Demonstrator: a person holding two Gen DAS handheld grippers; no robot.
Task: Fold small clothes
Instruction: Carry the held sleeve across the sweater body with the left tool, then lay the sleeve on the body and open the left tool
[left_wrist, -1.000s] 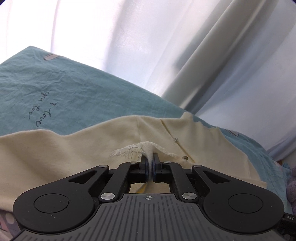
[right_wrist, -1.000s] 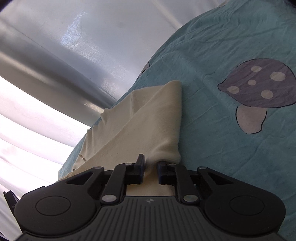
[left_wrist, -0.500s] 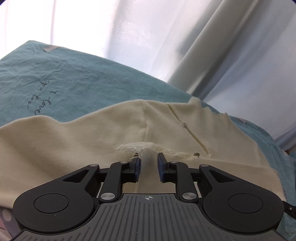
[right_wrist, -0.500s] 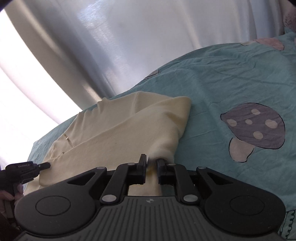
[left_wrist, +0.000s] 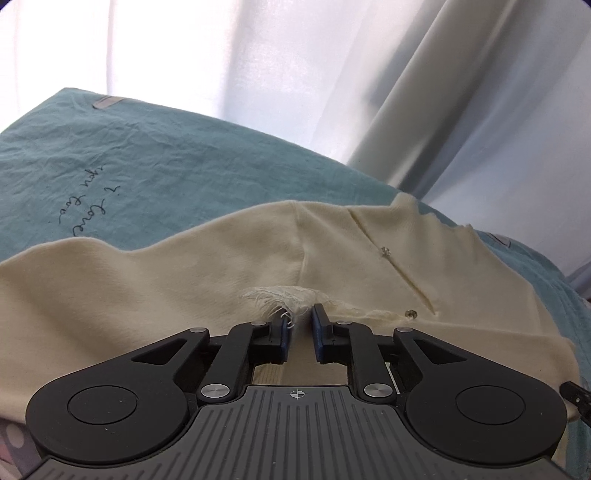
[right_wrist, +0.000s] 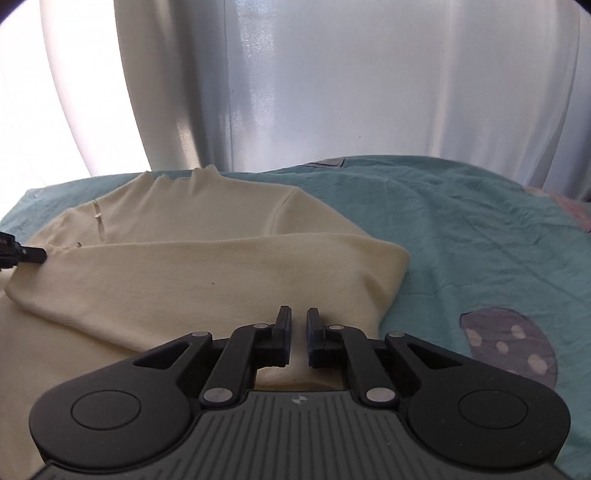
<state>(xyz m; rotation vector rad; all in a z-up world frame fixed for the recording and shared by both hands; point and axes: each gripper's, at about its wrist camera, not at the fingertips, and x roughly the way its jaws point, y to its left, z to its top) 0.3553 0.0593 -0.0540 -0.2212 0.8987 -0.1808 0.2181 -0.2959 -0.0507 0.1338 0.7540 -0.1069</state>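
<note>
Showing only rightward: mushroom print (right_wrist: 508, 345) (purple, spotted).

cream garment (left_wrist: 155, 295): 1, just the one, lying on the bed
snap buttons on it: 2 showing, upper one (left_wrist: 386, 251) and a lower one (left_wrist: 410, 313)
frayed white patch (left_wrist: 280, 295): 1
grippers: 2 total, left gripper (left_wrist: 299, 325) and right gripper (right_wrist: 298, 325)
teal bedsheet (right_wrist: 480, 236): 1
mushroom prints: 1 in view (right_wrist: 509, 343)
handwritten scribbles on the sheet (left_wrist: 88, 210): 1 bit of text
curtain (right_wrist: 332, 81): 1, can't tell if it's more panels
</note>
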